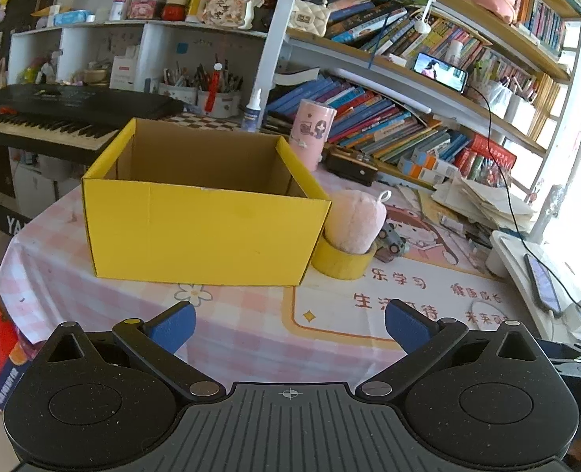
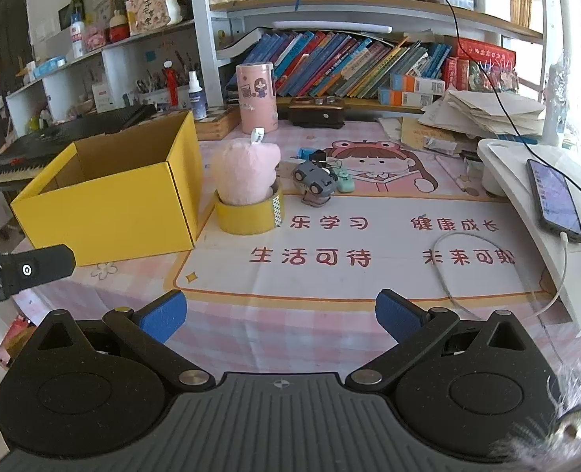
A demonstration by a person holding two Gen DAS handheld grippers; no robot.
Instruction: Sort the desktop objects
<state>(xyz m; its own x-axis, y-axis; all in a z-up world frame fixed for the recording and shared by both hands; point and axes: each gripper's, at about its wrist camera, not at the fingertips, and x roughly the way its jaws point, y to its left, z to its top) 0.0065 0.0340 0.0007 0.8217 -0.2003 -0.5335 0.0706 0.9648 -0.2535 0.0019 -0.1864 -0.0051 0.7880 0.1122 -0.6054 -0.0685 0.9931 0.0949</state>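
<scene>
- the left gripper (image 1: 290,328) hangs over the near edge of the counter (image 1: 251,338). its jaws are wide apart and hold nothing.
- the right gripper (image 2: 280,314) hangs over the near edge too. its jaws are wide apart and hold nothing.
- a yellow box (image 2: 109,196) sits on the left part of the counter. its top is open, and what can be seen of its inside looks bare.
- just to the right of the box is a yellow tape roll (image 2: 249,216). it lies flat, very close to the box.
- a pink fluffy toy (image 2: 245,173) stands in the hole of the tape roll.
- to the right of the toy is a small grey toy car (image 2: 316,181). it is tilted.
- a little mint green thing (image 2: 345,183) sits right beside the car, and a black clip (image 2: 318,155) lies just behind it.
- a tall pink tin (image 2: 257,96) stands at the back by the books.
- a phone (image 2: 554,200) lies on a white stand at the right, with a white cable (image 2: 447,271) looping on the counter.
</scene>
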